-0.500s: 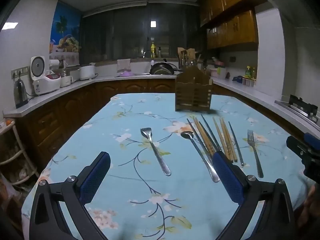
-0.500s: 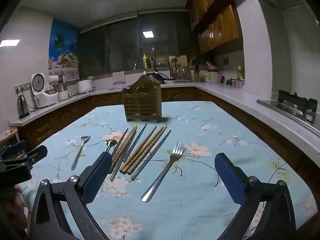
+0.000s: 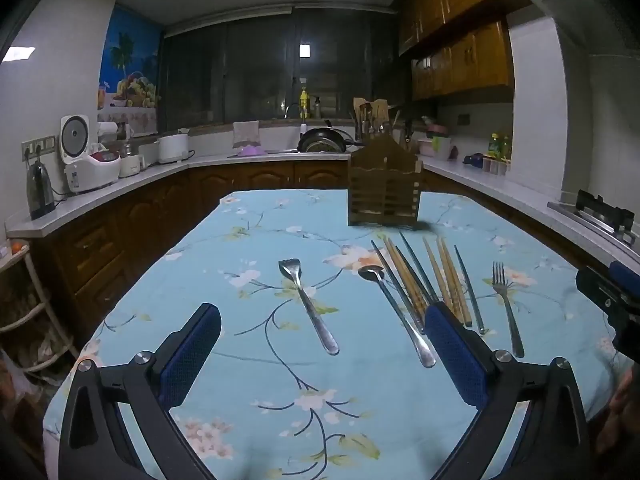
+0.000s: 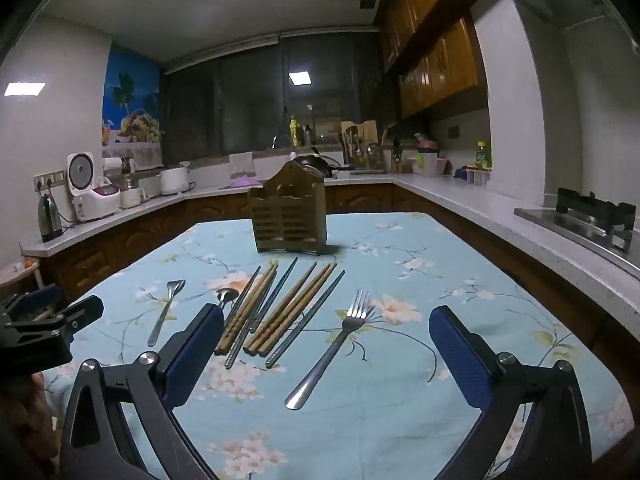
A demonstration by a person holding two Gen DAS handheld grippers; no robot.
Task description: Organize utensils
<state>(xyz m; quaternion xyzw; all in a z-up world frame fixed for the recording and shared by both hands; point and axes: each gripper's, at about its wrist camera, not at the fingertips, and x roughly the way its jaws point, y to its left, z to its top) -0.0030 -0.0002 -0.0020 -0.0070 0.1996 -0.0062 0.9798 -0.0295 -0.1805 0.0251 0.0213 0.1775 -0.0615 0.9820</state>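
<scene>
utensils lie loose on the floral tablecloth (image 3: 248, 364), none yet in the wooden holder (image 3: 384, 192) behind them: left to right, slotted spatula (image 3: 308, 308), spoon (image 3: 396, 316), chopsticks (image 3: 444, 280), fork (image 3: 506, 308). left gripper (image 3: 320, 356) and right gripper (image 4: 324, 360) hover spread wide, empty. opening step, likely; next, straddle one handle and close.

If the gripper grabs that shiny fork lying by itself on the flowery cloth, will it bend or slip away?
The fork looks like polished metal, so it is probably stiff and will not bend. Its smooth, thin handle lies flat on the tablecloth, so it may slip or skid before the fingers get under it. It should not roll, because it looks flat.
</scene>
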